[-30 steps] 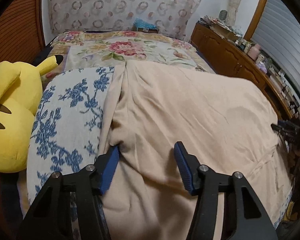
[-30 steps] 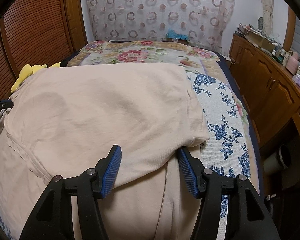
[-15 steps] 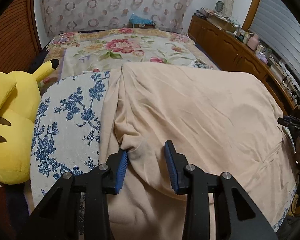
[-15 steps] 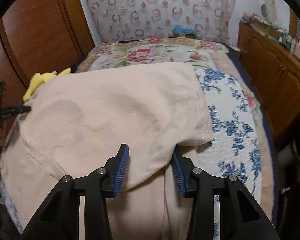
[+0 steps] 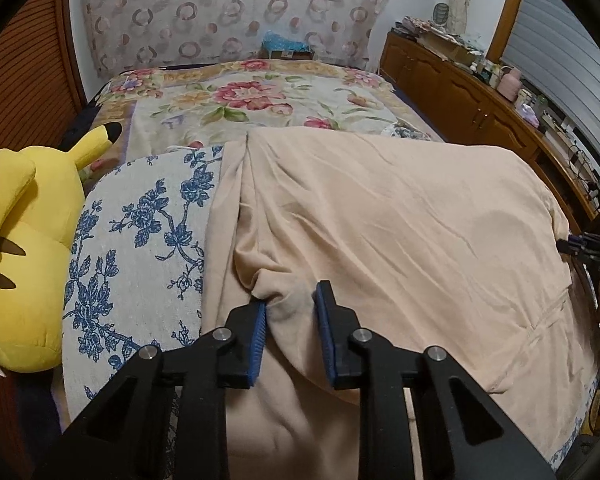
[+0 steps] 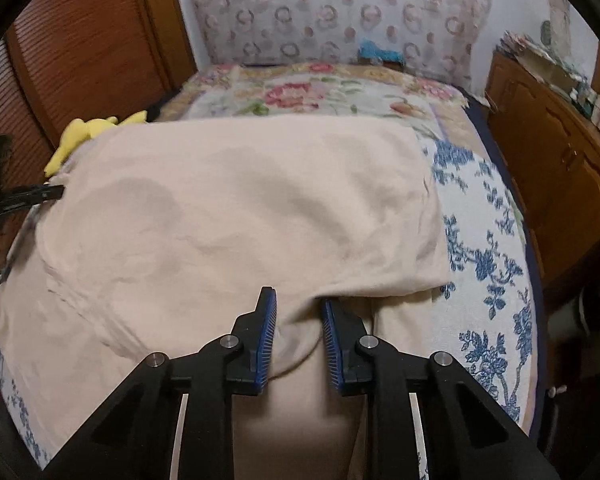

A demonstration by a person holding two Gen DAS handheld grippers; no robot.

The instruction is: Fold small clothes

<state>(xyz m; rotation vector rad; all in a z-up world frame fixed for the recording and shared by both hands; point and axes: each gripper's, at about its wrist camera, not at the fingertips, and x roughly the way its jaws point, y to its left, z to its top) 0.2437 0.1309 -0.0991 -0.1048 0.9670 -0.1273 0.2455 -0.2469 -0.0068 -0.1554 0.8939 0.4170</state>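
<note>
A beige garment [image 5: 380, 232] lies spread on the bed, its top layer folded over a lower layer; it also shows in the right wrist view [image 6: 228, 216]. My left gripper [image 5: 290, 310] has its blue pads close together around a bunched fold at the garment's left near edge. My right gripper [image 6: 298, 312] has its pads close together around the fold at the garment's right near edge. Each gripper shows at the far edge of the other's view: the right gripper [image 5: 584, 246] and the left gripper [image 6: 24, 198].
A blue-flowered white cloth [image 5: 140, 248] lies under the garment, over a floral bedspread [image 5: 260, 100]. A yellow plush toy [image 5: 16, 248] sits at the bed's left side. Wooden cabinets [image 5: 460, 92] with clutter line the right. A wooden wardrobe [image 6: 80, 52] stands on the left.
Both grippers have narrowed from wide open onto the garment's folded edge, and both have pulled back and up a little; the cloth bunches between the pads.
</note>
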